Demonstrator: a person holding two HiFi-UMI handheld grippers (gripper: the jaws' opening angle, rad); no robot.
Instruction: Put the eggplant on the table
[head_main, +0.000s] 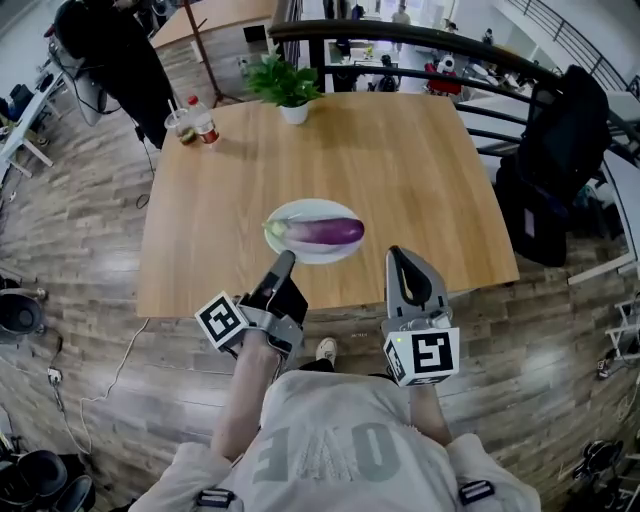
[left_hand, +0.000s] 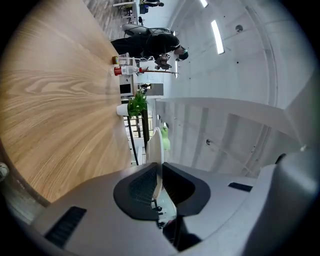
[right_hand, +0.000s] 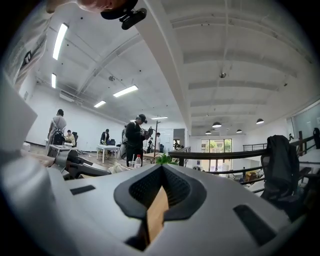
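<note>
Eggplant (head_main: 330, 232): lying crosswise on plate (head_main: 310, 205), calyx end nearest the plate's gripped rim. Left hand-held gripper (head_main: 286, 259): clamped on that rim, over tabletop (head_main: 400, 150). Right hand-held gripper (head_main: 401, 256): closed, empty, beside plate.

Eggplant (head_main: 325, 232), centre frame: glossy purple, pale green cap.
Plate (head_main: 300, 212): white.
Table (head_main: 400, 170): light wood grain.
Potted plant (head_main: 283, 82), upper centre: green leaves, white pot.
Bottle (head_main: 203, 120), upper left: red cap, red label.
Floor (head_main: 80, 250): grey-brown planks.
</note>
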